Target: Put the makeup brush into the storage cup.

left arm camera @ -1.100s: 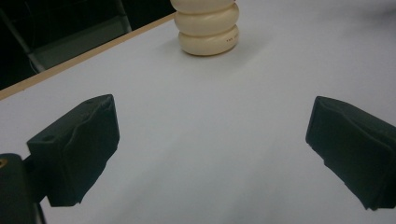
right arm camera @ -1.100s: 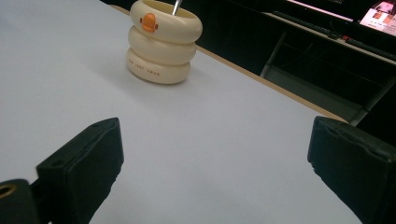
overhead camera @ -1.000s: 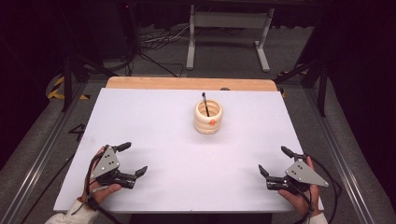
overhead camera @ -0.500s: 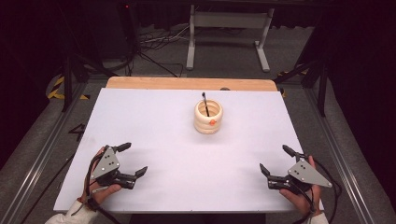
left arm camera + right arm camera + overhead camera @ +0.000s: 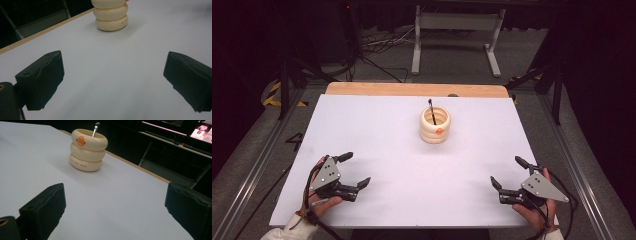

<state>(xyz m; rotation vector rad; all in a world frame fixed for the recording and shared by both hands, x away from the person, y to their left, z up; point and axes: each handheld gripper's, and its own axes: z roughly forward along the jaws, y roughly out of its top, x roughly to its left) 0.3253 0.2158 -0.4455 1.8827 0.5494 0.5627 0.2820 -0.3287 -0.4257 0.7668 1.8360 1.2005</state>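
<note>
**Claws wide open near front edge, cup well ahead**

Left claw (image 5: 354, 170) sits at the near-left of the white counter (image 5: 377, 130), jaws spread wide, nothing between them, held in the person's left hand (image 5: 314, 197). Right claw (image 5: 508, 174) at the near-right, jaws also spread wide and empty, held in the right hand (image 5: 534, 212). Grey three-cornered plate on top of each. Both claws well apart from each other and from the cup.

Cream ribbed cup (image 5: 435, 125), shaped like three stacked rings, stands upright around the counter's middle, toward the far side. Small orange duck-bill mark on its top ring, facing the near-right. Thin metal utensil handle with dark tip (image 5: 431, 109) stands in it, leaning against the rim.

Left gripper view: cup (image 5: 111, 13) at the top, between the jaws' line and far off, bare counter ahead. Right gripper view: cup (image 5: 88, 150) upper left, utensil (image 5: 95, 128) sticking out, small print on the bottom ring unreadable.
</note>
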